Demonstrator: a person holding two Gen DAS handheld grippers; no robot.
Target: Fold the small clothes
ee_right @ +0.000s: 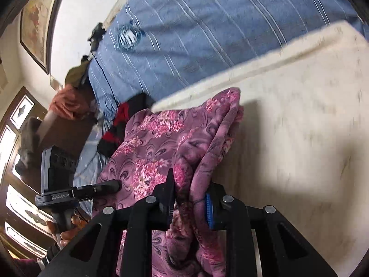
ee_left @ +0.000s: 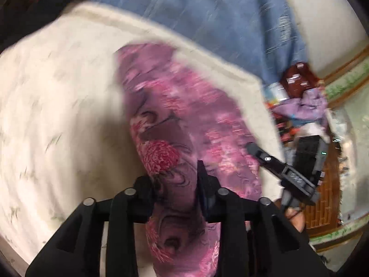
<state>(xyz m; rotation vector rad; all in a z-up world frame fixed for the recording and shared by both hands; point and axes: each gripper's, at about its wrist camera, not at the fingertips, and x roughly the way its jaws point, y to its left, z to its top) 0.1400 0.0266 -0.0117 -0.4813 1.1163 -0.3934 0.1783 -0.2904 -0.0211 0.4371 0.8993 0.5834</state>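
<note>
Cream bed sheet (ee_left: 57,97) under soft, light floral cloth (ee_left: 175,120); left tongs (ee_left: 177,184) and right tongs (ee_right: 189,198) both clamped on bunched edge.

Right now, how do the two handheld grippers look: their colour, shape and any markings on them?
Both are black plastic. The left gripper and right gripper have angular linkage arms with round silver pins. The right one has a ribbed blue pad on one finger. Seen from the right wrist, the left unit carries a boxy black module and white "GenRobot.AI" lettering.
</note>
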